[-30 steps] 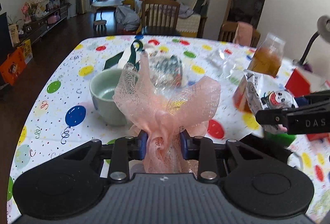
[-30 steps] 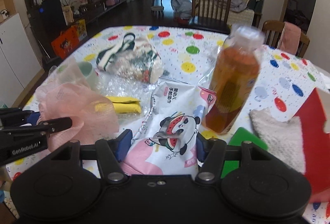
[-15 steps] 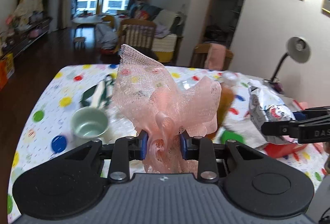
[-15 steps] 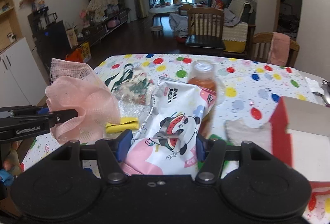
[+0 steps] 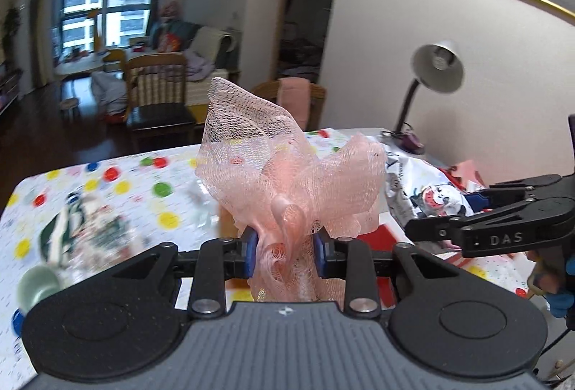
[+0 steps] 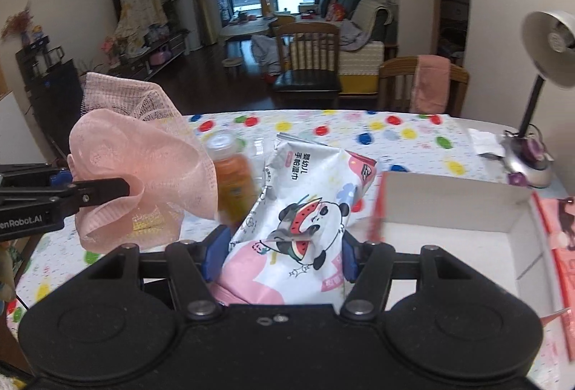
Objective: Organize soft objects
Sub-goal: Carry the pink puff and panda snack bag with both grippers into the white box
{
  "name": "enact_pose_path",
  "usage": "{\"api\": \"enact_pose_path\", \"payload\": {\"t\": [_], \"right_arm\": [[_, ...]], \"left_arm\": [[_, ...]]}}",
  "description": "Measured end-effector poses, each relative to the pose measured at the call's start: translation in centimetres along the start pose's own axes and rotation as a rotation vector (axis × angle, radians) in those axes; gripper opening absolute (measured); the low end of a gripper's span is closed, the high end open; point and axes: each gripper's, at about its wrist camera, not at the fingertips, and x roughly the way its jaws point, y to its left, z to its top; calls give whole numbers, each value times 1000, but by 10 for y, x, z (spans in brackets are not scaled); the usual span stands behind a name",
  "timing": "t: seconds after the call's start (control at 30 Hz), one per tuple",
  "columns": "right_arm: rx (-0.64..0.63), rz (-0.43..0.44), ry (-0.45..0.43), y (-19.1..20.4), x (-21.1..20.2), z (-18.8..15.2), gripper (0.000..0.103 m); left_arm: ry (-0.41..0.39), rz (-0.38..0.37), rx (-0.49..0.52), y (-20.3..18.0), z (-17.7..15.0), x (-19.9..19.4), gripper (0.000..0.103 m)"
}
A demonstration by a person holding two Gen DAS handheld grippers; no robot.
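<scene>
pouch [image 6: 305, 221] upright in right gripper [image 6: 284, 255]

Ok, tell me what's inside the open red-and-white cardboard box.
The open red-and-white cardboard box shows a bare white floor and walls. Its near left corner is hidden behind the panda-print wipes pack and right gripper.

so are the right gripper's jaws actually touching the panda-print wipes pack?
Touching. Right wrist view: right gripper has both blue jaws pressed against the sides of the panda-print wipes pack, held above the table.

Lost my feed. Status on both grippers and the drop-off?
Left gripper shut on pink mesh sponge. Right gripper shut on wipes pack. Open box ahead, nothing blocking.
</scene>
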Motion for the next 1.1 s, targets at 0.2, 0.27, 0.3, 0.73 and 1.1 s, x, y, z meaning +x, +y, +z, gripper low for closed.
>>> {"api": "enact_pose_path", "payload": {"t": [0.2, 0.27, 0.3, 0.73, 1.1], "right_arm": [[39, -33, 0, -56, -1, -2, 60], [48, -40, 4, -72, 0, -3, 60], [52, -46, 8, -79, 1, -4, 60], [90, -151, 64, -179, 14, -18, 60], [77, -193, 125, -224, 38, -30, 60]], "left_arm": [[33, -61, 46, -50, 15, 38, 29], [46, -76, 60, -64, 18, 49, 29], [52, -79, 73, -73, 21, 57, 29], [144, -95, 160, -146, 35, 134, 29], [297, -105, 201, -187, 36, 213, 29]]}}
